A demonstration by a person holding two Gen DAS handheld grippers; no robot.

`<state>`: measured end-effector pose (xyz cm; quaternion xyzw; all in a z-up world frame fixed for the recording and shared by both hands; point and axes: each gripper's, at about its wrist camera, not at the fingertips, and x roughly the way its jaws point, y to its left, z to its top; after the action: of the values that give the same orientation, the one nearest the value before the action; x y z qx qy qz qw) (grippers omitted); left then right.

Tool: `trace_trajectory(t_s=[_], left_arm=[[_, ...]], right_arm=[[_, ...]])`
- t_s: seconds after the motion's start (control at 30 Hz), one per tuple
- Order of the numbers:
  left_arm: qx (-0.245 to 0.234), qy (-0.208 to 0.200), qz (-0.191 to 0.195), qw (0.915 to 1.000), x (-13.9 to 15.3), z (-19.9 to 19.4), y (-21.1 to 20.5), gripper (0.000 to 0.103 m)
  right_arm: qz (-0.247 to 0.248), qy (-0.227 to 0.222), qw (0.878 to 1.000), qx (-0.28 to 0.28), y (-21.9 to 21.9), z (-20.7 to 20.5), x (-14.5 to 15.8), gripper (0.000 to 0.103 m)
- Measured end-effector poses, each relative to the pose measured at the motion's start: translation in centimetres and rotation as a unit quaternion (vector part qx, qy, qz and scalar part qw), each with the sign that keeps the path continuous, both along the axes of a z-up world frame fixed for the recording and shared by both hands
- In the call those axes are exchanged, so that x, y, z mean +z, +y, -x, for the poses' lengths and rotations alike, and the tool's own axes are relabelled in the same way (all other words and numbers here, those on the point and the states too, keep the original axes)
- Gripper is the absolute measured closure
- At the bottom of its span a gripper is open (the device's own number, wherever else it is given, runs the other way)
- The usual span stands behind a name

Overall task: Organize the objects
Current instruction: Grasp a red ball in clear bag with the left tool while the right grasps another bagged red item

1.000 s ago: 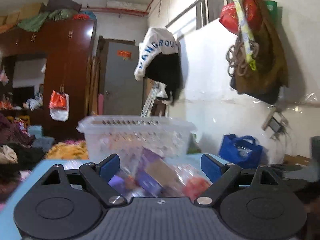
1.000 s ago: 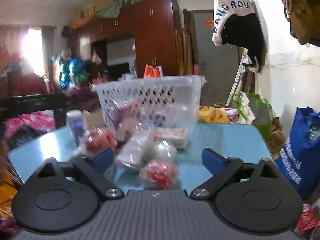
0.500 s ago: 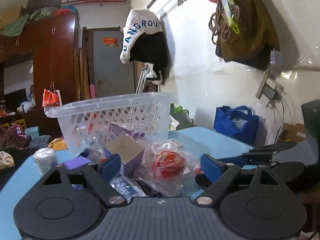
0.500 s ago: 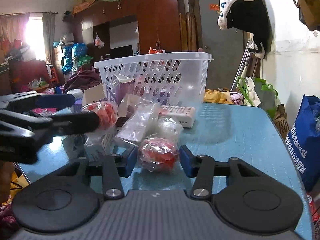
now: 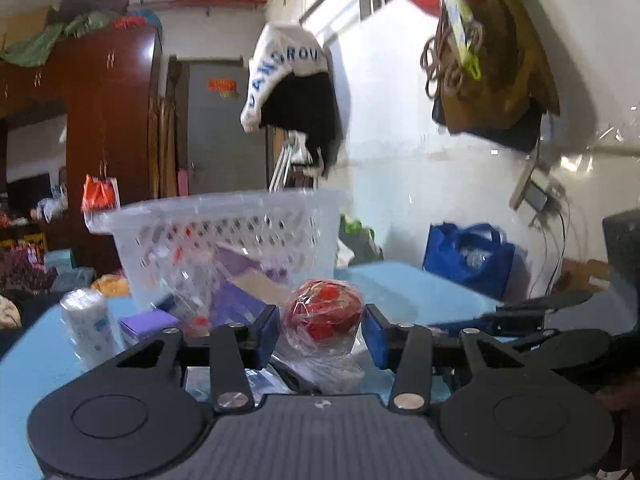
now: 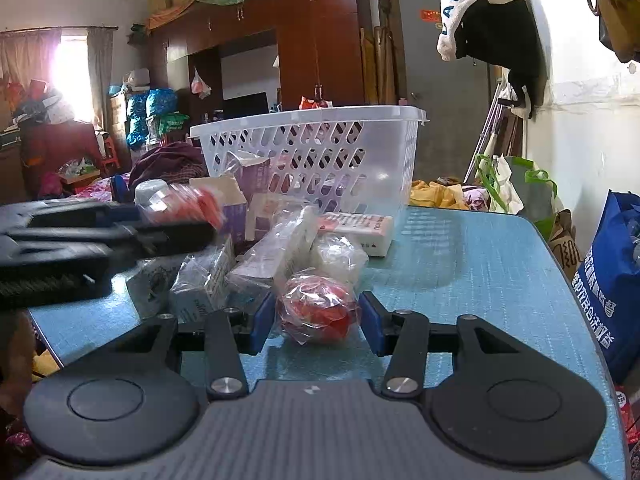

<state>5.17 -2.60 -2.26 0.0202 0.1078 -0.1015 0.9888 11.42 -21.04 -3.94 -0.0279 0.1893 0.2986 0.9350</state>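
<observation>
My left gripper (image 5: 322,330) is shut on a red ball wrapped in clear plastic (image 5: 322,314) and holds it above the pile. It also shows blurred at the left of the right wrist view (image 6: 120,236). My right gripper (image 6: 318,322) is shut on a second wrapped red ball (image 6: 316,306) that rests on the blue table (image 6: 480,264). A white perforated basket (image 6: 320,152) stands behind the pile, also seen in the left wrist view (image 5: 224,236). Purple boxes, a white packet (image 6: 276,256) and a flat white box (image 6: 360,228) lie in front of it.
A white cylindrical roll (image 5: 88,328) stands at the table's left. A blue bag (image 6: 612,284) hangs by the table's right edge. Wardrobe, door and hanging clothes stand behind. The right gripper shows at the right of the left wrist view (image 5: 540,316).
My left gripper has closed on its wrapped red ball and lifted it. My right gripper has closed tighter around the other wrapped ball on the table.
</observation>
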Motion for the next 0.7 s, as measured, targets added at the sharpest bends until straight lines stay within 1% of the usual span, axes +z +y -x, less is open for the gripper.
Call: trace_trajectory(t_s=[0.07, 0.3, 0.47, 0.7], left_arm=[[-0.001, -0.006, 0.004, 1.0000, 0.4, 0.4, 0.5, 0.054], [-0.007, -0.022, 0.040, 0.9989, 1.2, 1.0, 2.6, 0.054], [0.005, -0.039, 0.050, 0.9980, 1.7, 1.6, 3.9, 0.054], [0.023, -0.046, 0.061, 0.9968, 2.2, 1.8, 5.5, 0.054]], right_arm=[[-0.004, -0.004, 1.000, 0.001, -0.1, 0.1, 0.0, 0.053], [-0.029, -0.029, 0.999, -0.010, -1.0, 1.0, 0.8, 0.053], [-0.040, -0.049, 0.998, -0.014, -1.5, 1.8, 2.0, 0.053], [-0.050, -0.055, 0.997, -0.008, -1.4, 2.0, 2.5, 0.053]])
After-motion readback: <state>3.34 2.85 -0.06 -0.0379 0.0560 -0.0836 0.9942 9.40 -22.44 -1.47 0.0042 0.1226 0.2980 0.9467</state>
